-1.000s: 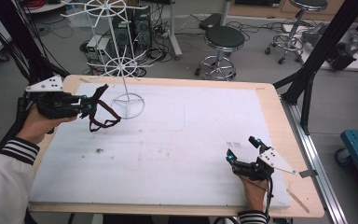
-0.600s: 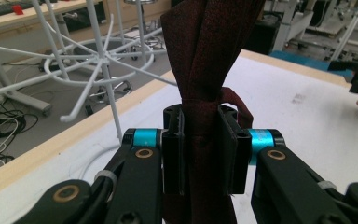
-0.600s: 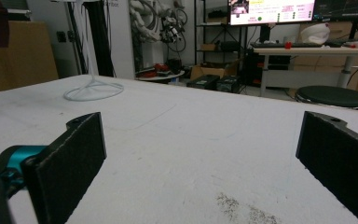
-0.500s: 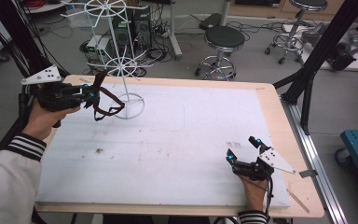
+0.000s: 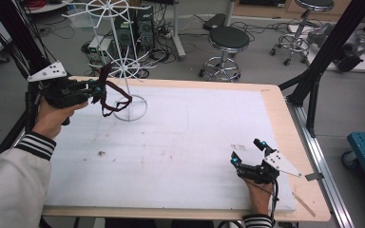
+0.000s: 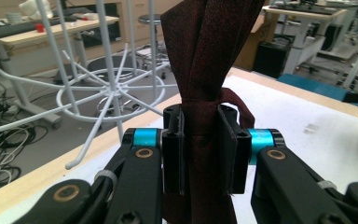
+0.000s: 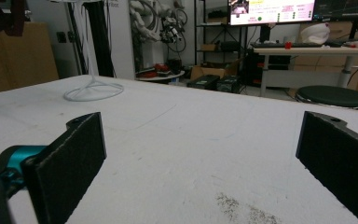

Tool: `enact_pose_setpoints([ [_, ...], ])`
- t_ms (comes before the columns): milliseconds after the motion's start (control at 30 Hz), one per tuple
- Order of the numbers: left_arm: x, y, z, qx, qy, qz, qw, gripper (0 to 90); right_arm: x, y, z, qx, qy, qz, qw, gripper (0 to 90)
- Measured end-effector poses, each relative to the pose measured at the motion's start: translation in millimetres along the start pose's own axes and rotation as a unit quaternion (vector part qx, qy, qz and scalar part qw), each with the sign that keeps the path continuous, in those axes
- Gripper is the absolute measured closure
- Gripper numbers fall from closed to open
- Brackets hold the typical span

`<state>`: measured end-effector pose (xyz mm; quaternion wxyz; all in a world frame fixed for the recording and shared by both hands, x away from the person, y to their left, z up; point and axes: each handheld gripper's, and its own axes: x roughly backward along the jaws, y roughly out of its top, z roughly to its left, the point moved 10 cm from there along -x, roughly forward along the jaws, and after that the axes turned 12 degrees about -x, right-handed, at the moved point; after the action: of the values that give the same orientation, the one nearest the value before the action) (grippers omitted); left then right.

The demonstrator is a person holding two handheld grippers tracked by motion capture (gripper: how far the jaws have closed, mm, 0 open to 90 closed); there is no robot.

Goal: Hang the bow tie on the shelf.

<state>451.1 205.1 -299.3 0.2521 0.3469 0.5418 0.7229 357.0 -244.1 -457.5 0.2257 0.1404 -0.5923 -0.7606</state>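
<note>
High view: white foam-topped table (image 5: 180,142), white wire rack (image 5: 123,71) at 11 o'clock, left gripper (image 5: 95,89) beside it clamped on dark red strap (image 5: 105,92), right gripper (image 5: 248,153) at 4 o'clock, jaws apart, empty.

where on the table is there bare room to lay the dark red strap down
The widest free patch is the middle of the white mat, between the wire rack's ring base and the right gripper. The near left, by the striped sleeve, is bare too. The far-left corner is crowded: the rack stands there, with the left gripper holding the dark red strap beside it.
</note>
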Motion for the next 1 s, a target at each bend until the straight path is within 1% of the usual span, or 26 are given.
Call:
enact_pose_setpoints([
  [233,-8.4,-2.7,4.5,0.011,0.02,0.0,0.9997,73.6,0.6,0.5,-0.3,-0.001,0.0,-0.003,1.0,0.7],
  [367,-13.3,-5.2,7.4,0.017,0.035,0.004,0.9992,73.6,0.5,0.6,-0.3,-0.001,0.0,-0.003,1.0,0.7],
  [400,-14.1,-5.9,8.0,0.016,0.039,0.005,0.9991,73.6,0.6,0.5,-0.2,-0.001,0.0,-0.003,1.0,0.7],
  [500,-17.0,-9.1,10.4,0.024,0.051,0.005,0.9984,73.6,0.6,0.6,-0.1,-0.002,0.0,-0.003,1.0,0.7],
  [567,-18.7,-12.4,11.4,0.028,0.054,0.007,0.9981,73.6,0.9,0.2,0.0,-0.003,0.0,-0.002,1.0,0.7],
  [600,-19.5,-14.3,12.2,0.028,0.06,0.01,0.9978,73.6,0.5,1.1,-0.5,0.001,0.001,-0.005,1.0,0.7],
  [633,-20.0,-15.9,12.6,0.027,0.062,0.013,0.9976,73.6,0.6,0.5,0.1,-0.003,0.001,-0.004,1.0,0.7],
  [667,-20.7,-17.1,13.0,0.026,0.063,0.014,0.9976,73.6,0.5,1.1,-0.6,0.001,0.001,-0.006,1.0,0.7],
  [733,-21.4,-19.1,13.8,0.029,0.069,0.016,0.997,73.6,0.7,0.5,0.2,-0.004,0.002,-0.004,1.0,0.7],
  [833,-23.4,-22.1,14.1,0.03,0.074,0.018,0.9966,73.6,0.3,1.3,-0.7,0.001,0.001,-0.007,1.0,0.7],
  [867,-24.3,-23.4,13.7,0.029,0.075,0.02,0.9966,73.6,0.7,0.5,0.3,-0.004,0.002,-0.004,1.0,0.7],
  [933,-26.4,-26.2,13.3,0.03,0.081,0.022,0.996,73.6,0.4,1.4,-0.7,0.001,0.001,-0.008,1.0,0.8],
  [967,-27.6,-27.8,13.0,0.026,0.081,0.027,0.996,73.6,0.4,1.4,-0.7,0.001,0.001,-0.008,1.0,0.7],
  [1000,-28.9,-29.0,13.1,0.025,0.085,0.029,0.9956,73.6,0.7,1.2,-0.2,-0.002,0.001,-0.007,1.0,0.7],
])
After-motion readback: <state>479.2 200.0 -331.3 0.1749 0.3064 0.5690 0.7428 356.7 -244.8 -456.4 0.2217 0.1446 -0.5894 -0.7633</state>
